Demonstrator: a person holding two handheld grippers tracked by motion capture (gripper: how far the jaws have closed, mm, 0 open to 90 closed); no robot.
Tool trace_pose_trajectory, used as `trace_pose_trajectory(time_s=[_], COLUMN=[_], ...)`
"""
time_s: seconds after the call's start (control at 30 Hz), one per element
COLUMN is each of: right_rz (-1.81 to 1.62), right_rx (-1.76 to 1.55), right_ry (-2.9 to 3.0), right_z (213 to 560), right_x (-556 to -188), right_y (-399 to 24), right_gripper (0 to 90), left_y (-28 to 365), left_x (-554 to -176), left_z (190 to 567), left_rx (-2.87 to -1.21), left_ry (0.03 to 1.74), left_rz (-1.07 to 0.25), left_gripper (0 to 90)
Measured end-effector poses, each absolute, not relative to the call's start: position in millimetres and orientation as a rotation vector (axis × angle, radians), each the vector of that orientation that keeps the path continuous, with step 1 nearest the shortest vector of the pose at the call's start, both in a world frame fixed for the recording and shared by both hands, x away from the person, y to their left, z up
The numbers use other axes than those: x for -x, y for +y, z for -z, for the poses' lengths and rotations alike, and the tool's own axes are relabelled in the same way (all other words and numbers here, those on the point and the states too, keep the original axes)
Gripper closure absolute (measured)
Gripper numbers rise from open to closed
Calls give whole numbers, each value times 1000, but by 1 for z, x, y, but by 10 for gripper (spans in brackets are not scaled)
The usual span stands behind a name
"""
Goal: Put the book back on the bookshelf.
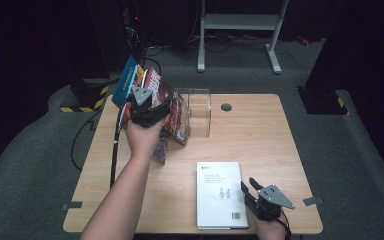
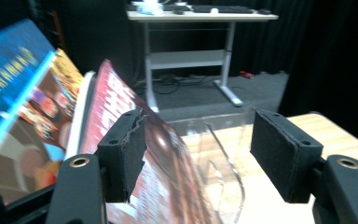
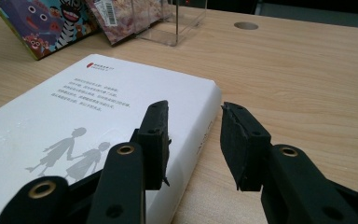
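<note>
My left gripper [image 2: 193, 154] stood apart, red book [image 2: 161, 172] leaning between its jaws against one pad, my right gripper [image 3: 193, 144] stood apart astride the white book [image 3: 88, 116] edge.

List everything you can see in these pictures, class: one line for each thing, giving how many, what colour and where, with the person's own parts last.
table: one, light wood, centre of the high view.
white book: one, white with grey figures, flat near the table's front edge.
leaning books: several, count unclear, red, blue and patterned covers, tilted at the table's back left.
clear stand: one, see-through, right of the leaning books.
desk: one, white frame, on the floor behind the table.
left tool: one, black, raised at the leaning books, a red cover against one pad, jaws apart.
right tool: one, black, by the white book's right edge, jaws apart.
forearm: one, reaching in from the bottom left.
</note>
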State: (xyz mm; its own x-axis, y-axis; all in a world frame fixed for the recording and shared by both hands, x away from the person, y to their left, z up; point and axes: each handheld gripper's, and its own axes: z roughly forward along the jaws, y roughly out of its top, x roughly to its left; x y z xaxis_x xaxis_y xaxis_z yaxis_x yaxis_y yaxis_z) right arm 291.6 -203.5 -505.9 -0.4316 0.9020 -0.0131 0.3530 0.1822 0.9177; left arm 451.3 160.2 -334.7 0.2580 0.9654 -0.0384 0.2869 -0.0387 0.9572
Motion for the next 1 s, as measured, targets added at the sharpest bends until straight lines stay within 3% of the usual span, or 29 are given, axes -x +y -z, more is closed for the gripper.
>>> trace_pose_trajectory(time_s=[0.27,0.63,1.0], right_rz=[-1222,-1219,-1217], right_rx=[-1172,-1175,-1171], right_ry=[1890,1891,1894], right_z=[506,506,506], right_x=[-292,-291,-291], right_y=[-203,-202,-201], right_gripper=[623,623,623], left_y=[160,163,152], left_x=[-431,-393,-357], left_z=[353,383,423], left_rx=[-1563,-1616,-1748], left_ry=[1161,1124,1061], left_rz=[-777,-687,-739], left_gripper=[286,270,230])
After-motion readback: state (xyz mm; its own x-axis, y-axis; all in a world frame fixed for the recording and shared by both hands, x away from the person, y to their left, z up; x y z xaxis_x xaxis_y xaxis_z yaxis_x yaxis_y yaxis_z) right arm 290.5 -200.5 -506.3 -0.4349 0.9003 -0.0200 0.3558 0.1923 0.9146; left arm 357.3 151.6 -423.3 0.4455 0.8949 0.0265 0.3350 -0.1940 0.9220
